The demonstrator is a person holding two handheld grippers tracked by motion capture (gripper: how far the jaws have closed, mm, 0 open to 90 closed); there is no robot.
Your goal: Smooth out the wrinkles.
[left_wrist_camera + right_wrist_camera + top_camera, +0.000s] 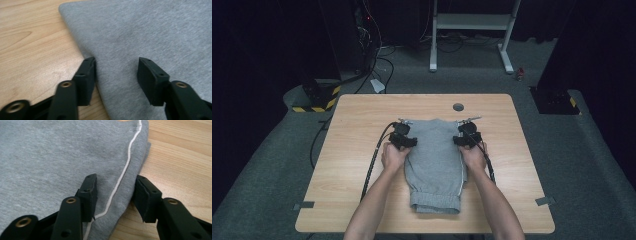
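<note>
Folded grey jersey sweatpants (pixel 433 165) are laid flat mid-bench (pixel 357 165). Left gripper (pixel 116 68) and right gripper (pixel 116 186) are set astride opposite side edges, pads not yet pinching, likely for a symmetric two-point lift or fold.

folded shorts (pixel 434 165) on table (pixel 357 150), left gripper (pixel 404 131) left, right gripper (pixel 466 131) right

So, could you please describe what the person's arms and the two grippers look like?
Both forearms are bare, with no sleeves in view. The left gripper and right gripper are black with metal fittings at their far ends, and a black cable trails from each. Up close, the jaws are matte black, blocky pads on arms with brass-coloured rivets.
</note>
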